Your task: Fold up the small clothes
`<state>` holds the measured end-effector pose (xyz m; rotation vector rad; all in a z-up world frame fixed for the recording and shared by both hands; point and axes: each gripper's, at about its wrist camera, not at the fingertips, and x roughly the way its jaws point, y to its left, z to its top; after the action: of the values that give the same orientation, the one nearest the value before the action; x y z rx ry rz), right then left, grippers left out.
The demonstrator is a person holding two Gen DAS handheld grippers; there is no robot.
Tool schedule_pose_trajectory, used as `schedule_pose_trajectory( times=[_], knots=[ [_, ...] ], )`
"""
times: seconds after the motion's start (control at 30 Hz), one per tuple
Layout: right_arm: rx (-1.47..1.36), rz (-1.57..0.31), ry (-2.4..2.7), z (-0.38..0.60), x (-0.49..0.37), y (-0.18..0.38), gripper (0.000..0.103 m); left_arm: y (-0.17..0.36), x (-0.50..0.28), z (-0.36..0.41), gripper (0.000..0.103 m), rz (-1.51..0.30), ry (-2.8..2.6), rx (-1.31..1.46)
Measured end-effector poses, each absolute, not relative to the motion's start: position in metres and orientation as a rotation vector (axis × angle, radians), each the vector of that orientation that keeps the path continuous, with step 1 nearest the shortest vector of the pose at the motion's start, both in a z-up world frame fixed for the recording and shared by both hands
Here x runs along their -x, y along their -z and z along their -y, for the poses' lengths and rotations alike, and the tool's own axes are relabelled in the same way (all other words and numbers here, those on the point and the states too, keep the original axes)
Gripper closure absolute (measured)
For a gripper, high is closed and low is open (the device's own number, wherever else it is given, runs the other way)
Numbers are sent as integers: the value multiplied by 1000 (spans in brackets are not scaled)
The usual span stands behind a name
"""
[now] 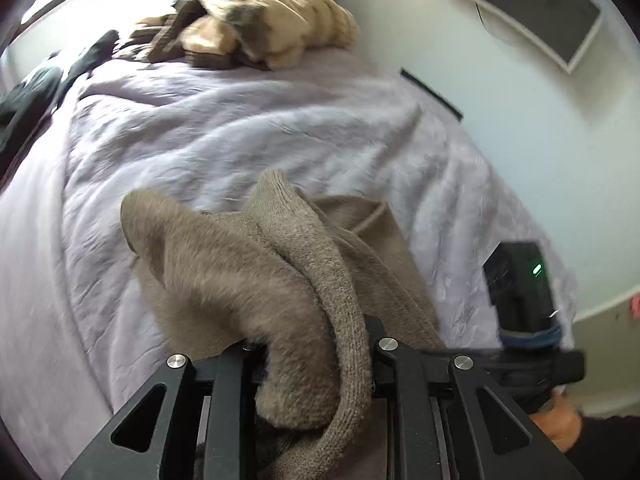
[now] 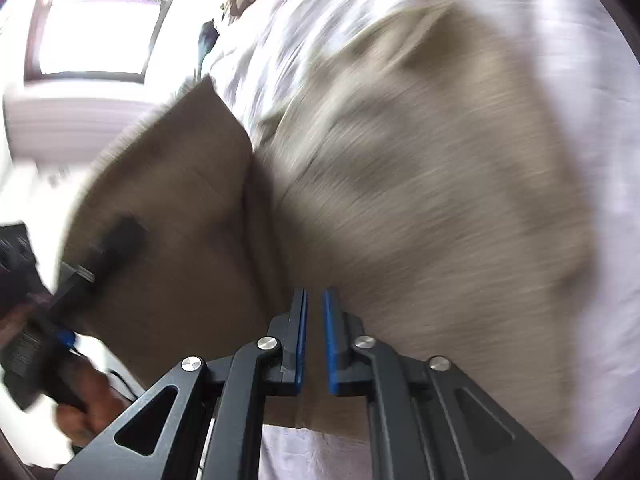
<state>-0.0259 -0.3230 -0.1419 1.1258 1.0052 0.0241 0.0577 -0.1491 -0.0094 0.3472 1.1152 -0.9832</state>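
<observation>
A taupe knit garment is bunched on the lavender bed cover. My left gripper is shut on a thick fold of it and holds it raised; the cloth hides the fingertips. In the right wrist view the same garment spreads over the bed, blurred by motion, with one part lifted at the left by the left gripper. My right gripper is just above the garment's near edge, its blue pads a narrow gap apart with nothing between them. The right gripper's body shows at the right in the left wrist view.
A heap of beige and brown clothes lies at the far end of the bed. Dark garments lie at the far left edge. A pale wall with a framed dark panel runs along the right. A bright window is behind.
</observation>
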Motion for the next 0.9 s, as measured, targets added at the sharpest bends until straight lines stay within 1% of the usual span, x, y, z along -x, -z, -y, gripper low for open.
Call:
schedule_pose_trajectory(
  times=[0.07, 0.13, 0.17, 0.2, 0.23, 0.4, 0.5, 0.6, 0.63, 0.67, 0.7, 0.73, 0.8, 0.83, 0.9],
  knots=[
    [-1200, -988, -20, 346, 39, 153, 89, 30, -43, 177, 80, -1108, 950, -462],
    [-1264, -976, -12, 359, 47, 167, 89, 51, -30, 196, 67, -1104, 927, -566],
    [-1284, -970, -17, 362, 50, 172, 89, 56, -24, 200, 63, -1100, 929, -588],
    [-1311, -957, -34, 371, 57, 177, 89, 59, -19, 204, 52, -1090, 936, -608],
    [-1335, -940, -50, 372, 58, 181, 89, 59, -11, 207, 48, -1068, 951, -626],
    [-1414, -890, -79, 380, 71, 195, 89, 39, 18, 208, 48, -963, 1027, -687],
    [-1490, -843, -92, 382, 84, 202, 89, 21, 15, 194, 48, -967, 1037, -608],
    [-1597, -743, -124, 389, 98, 205, 88, 8, -1, 171, 48, -1013, 1013, -465],
    [-1628, -717, -130, 392, 101, 207, 76, 5, -7, 162, 46, -1027, 987, -421],
    [-1664, -684, -138, 395, 105, 209, 69, 4, -11, 153, 37, -1036, 958, -393],
    [-1690, -654, -149, 399, 109, 211, 53, 2, -18, 145, 12, -1041, 921, -367],
    [-1716, -613, -175, 405, 113, 212, 43, 0, -23, 134, 2, -1022, 884, -333],
    [-1744, -562, -220, 409, 112, 210, 41, -1, -27, 120, 2, -994, 833, -308],
    [-1734, -571, -232, 409, 110, 207, 40, 0, -32, 113, 2, -995, 796, -308],
    [-1664, -657, -232, 408, 96, 200, 40, 6, -39, 106, 2, -1021, 741, -306]
  ],
)
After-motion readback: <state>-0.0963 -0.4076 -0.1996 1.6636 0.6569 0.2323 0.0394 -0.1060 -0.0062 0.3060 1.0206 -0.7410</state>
